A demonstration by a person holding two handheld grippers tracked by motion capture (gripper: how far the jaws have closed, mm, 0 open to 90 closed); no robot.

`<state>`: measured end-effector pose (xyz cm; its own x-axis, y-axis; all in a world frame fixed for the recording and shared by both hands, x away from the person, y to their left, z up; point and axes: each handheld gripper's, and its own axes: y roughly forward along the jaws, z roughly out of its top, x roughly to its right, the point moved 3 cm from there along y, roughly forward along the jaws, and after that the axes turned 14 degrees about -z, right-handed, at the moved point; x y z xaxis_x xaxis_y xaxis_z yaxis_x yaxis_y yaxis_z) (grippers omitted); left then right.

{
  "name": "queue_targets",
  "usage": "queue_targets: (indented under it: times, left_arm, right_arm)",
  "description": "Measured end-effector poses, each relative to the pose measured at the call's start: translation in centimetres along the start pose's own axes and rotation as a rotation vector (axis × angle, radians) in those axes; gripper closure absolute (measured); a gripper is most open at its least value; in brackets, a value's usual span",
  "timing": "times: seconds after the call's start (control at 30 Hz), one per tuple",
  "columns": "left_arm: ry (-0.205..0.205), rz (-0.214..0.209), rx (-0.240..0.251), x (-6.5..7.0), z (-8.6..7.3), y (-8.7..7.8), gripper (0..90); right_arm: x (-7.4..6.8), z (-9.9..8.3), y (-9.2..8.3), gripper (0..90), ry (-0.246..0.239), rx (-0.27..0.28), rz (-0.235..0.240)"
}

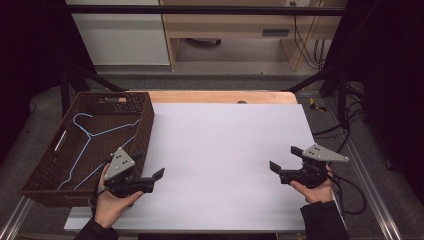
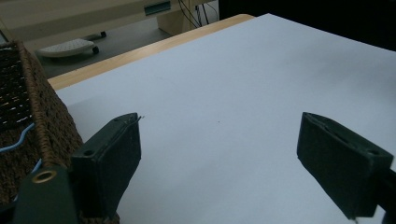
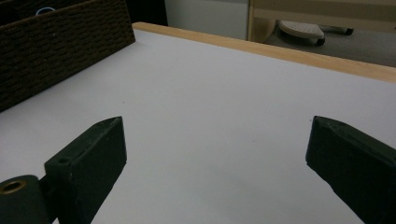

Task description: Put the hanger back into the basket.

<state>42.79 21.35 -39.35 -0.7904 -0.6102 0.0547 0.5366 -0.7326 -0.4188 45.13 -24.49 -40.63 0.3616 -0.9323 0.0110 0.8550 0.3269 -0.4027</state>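
A brown wicker basket (image 1: 146, 125) stands at the table's left, and a light blue wire hanger (image 1: 88, 134) lies flat inside it. My left gripper (image 1: 148, 165) is just outside the basket's near right corner, low over the white sheet (image 1: 225, 145). It is open with nothing between its jaws. In the left gripper view its gripper (image 2: 219, 123) frames bare sheet, with the basket (image 2: 51, 121) and a bit of the hanger (image 2: 18, 140) at the left. My right gripper (image 1: 283, 157) is over the sheet's right side, open and empty, and its gripper (image 3: 217, 123) also frames bare sheet.
The white sheet covers most of a wooden table whose far edge (image 1: 220, 96) shows as a tan strip. Black frame bars and cables (image 1: 345, 130) stand at the right. Beyond the table are a floor and cabinets. The right gripper view has the basket's wall (image 3: 60, 42) at the far left.
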Motion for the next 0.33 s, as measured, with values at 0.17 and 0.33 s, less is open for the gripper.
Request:
queue_targets:
  times: [0.17,0.33]
  left_arm:
    - [-0.032,-0.003,-0.014,-0.4,-1.0,0.5,12.6]
    - [-0.035,0.009,-0.005,-0.5,-1.0,0.4,12.4]
  right_arm:
    - [0.0,0.0,-0.1,5.5,-0.001,0.004,0.0]
    - [0.1,0.0,-0.1,5.6,0.0,0.003,-0.001]
